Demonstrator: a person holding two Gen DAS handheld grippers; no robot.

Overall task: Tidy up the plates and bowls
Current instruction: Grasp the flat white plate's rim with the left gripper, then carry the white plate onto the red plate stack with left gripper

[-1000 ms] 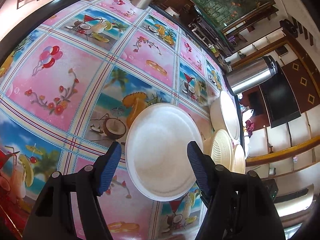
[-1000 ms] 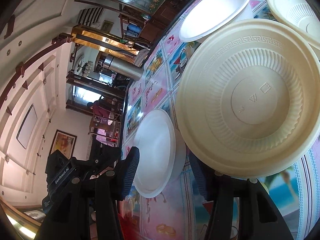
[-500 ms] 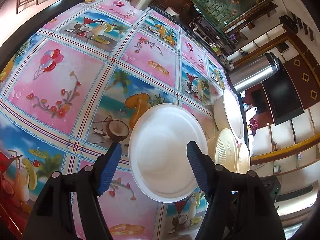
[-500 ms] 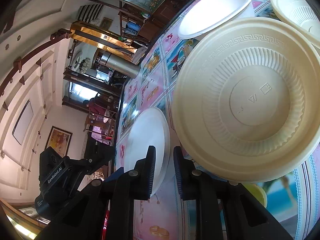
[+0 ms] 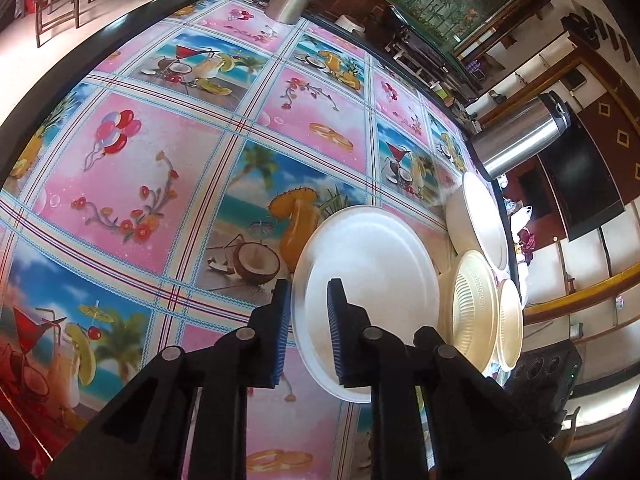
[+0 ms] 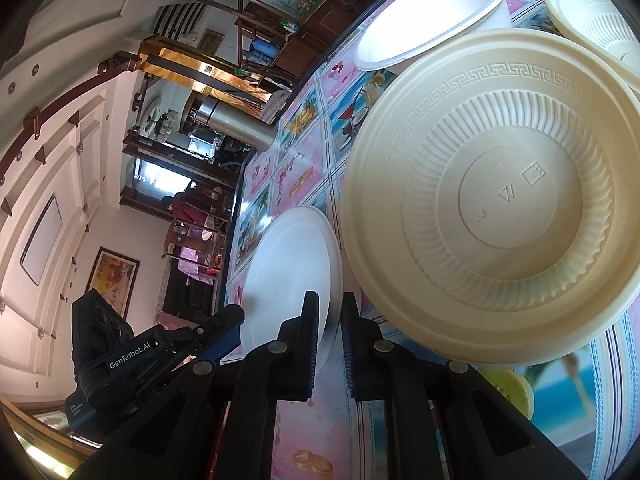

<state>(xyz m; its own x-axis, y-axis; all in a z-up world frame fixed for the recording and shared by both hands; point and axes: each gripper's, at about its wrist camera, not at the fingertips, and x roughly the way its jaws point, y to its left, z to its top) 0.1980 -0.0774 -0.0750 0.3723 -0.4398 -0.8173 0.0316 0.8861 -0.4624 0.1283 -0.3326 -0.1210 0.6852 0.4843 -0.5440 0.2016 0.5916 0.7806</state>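
- A table (image 5: 120, 152) fills the left wrist view, covered by an oilcloth of pink flower squares and tropical drink pictures.
- A cream ribbed plate (image 6: 496, 208), key-pattern rim, sits beside the white plate; a second cream plate (image 6: 588, 20) lies just beyond it.
- A white plate (image 5: 372, 264) rests flat on the oilcloth near the table's near edge.
- A white bowl (image 6: 432, 12) stands farther back, near a steel flask (image 5: 520, 140).
- The left gripper (image 5: 308, 332) has just been closing; its blue pads pinch the white plate's near-left rim.
- The right gripper (image 6: 330, 340), nearly closed, has just been closing and clamps that plate's opposite rim.
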